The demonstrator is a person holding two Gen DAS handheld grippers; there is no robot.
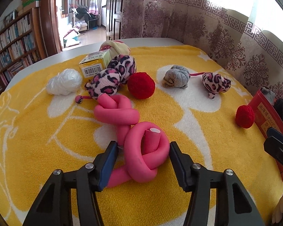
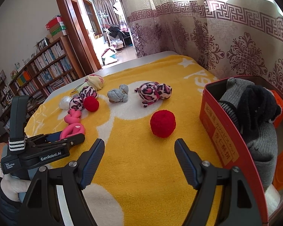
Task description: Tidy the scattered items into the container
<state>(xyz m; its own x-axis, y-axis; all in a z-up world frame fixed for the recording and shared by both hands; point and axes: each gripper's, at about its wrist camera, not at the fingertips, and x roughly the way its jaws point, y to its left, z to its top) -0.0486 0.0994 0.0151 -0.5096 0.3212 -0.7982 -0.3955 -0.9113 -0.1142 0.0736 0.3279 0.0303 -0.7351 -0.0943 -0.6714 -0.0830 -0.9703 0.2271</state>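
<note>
The left-wrist view looks down on a yellow and white towel [image 1: 179, 124] strewn with soft things. At the bottom centre the left gripper [image 1: 143, 162] straddles the near loop of a knotted pink foam tube [image 1: 141, 150]. Its right finger [image 1: 177, 160] touches the loop's side, and the left finger [image 1: 108, 162] lies against the tube's lower tail. Whether the pads truly press in I cannot tell from either view.

Only this view shows the tube's white end cap and the barcode on a small yellow box [image 1: 93, 65] in the upper left. Beside the box lie a white plastic wad [image 1: 64, 82], a pink leopard-print plush toy [image 1: 113, 75] and a red ball [image 1: 141, 85]. A grey knotted sock [image 1: 176, 77] and a second leopard toy [image 1: 216, 82] sit right of centre. Another red ball [image 1: 244, 115] rests just beside the red tin [image 1: 262, 116] at the right edge, where little of the tin's inside shows.

The right-wrist view shows that tin [image 2: 222, 131] at the right, already holding grey and black socks [image 2: 254, 101]. The right gripper [image 2: 139, 162] at the bottom centre is spread wide with nothing between its fingers, above bare towel. The near red ball [image 2: 162, 123] lies just beyond it. At the lower left this view alone shows the left gripper's body [image 2: 47, 150] and the hand holding it [image 2: 11, 186].
</note>
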